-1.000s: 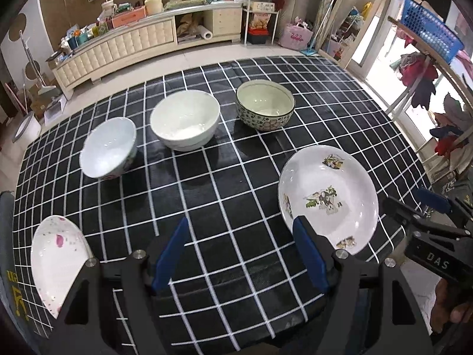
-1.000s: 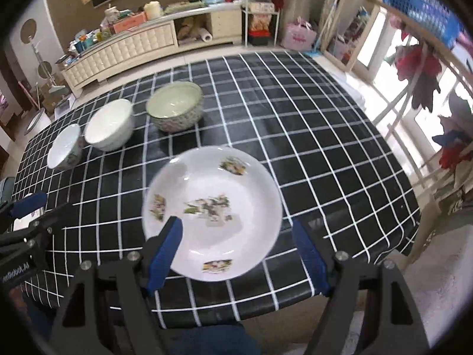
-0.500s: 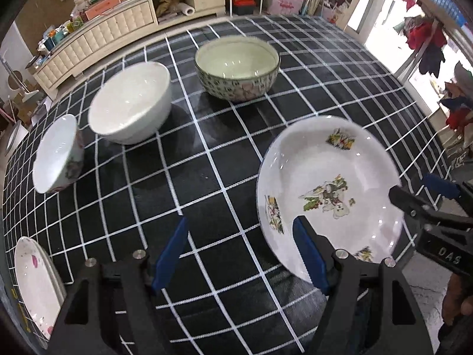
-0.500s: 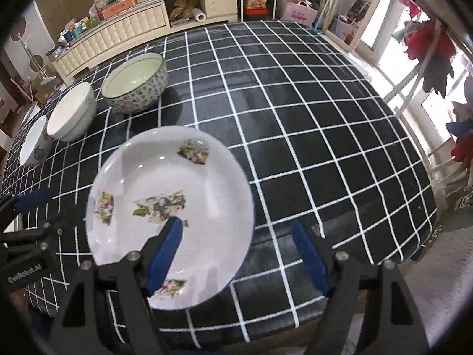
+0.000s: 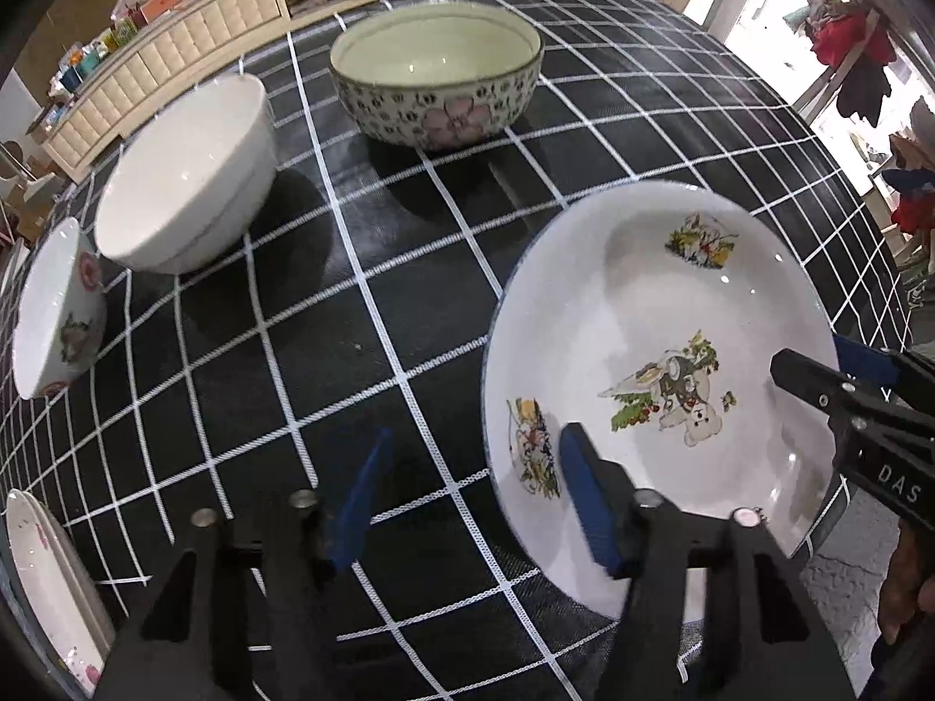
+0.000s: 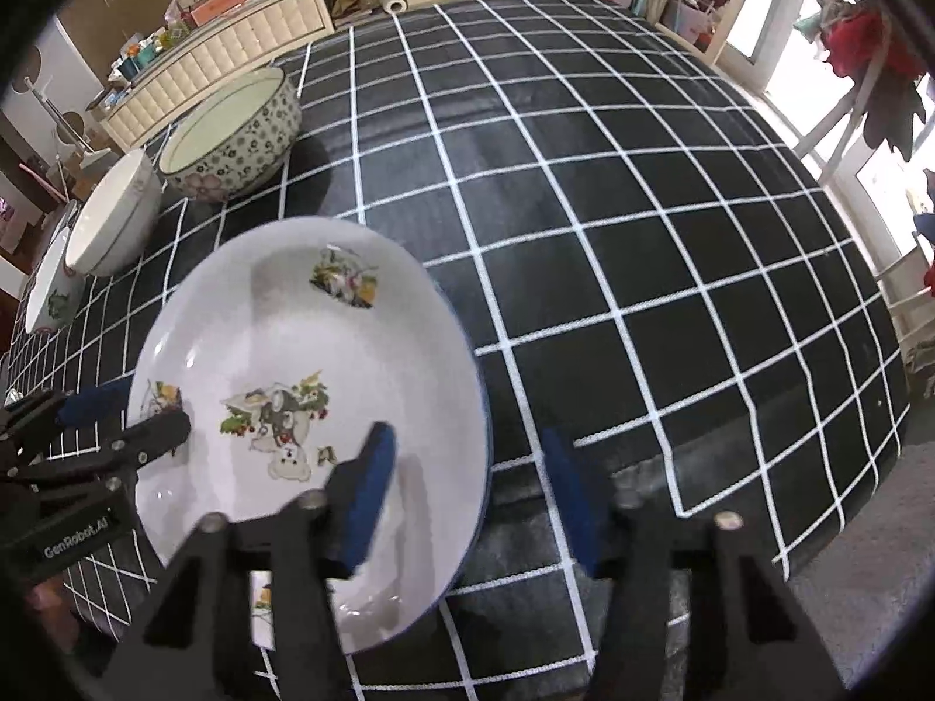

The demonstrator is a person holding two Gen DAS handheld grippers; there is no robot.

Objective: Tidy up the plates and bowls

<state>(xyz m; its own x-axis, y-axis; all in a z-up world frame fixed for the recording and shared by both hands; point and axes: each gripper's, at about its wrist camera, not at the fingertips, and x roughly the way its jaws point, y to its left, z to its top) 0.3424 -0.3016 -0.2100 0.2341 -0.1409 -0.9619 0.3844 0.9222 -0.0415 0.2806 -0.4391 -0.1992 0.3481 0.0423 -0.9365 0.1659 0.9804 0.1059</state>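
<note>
Both grippers, left gripper [image 5: 467, 490] and right gripper [image 6: 467, 490], jaws apart, have closed on the cartoon-print plate [image 5: 654, 374] near the tablecloth's [image 6: 643, 233] front edge; nothing stacked yet.

- Daylight enters through the window [image 6: 818, 67] at the right; the glass is blown out to white.
- The room is evenly bright.
- Soft, short shadows lie on the checked tablecloth [image 5: 409, 269] beside the floral bowl [image 5: 435, 73] and the white bowl [image 5: 184, 175].
- Small glare spots sit on the glazed picture plate [image 5: 654, 350].
- Fisheye distortion bends the grid lines strongly toward the edges; black vignette fills the corners.
- In the right wrist view the blue finger pads [image 6: 368, 493] are smeared by motion blur.
</note>
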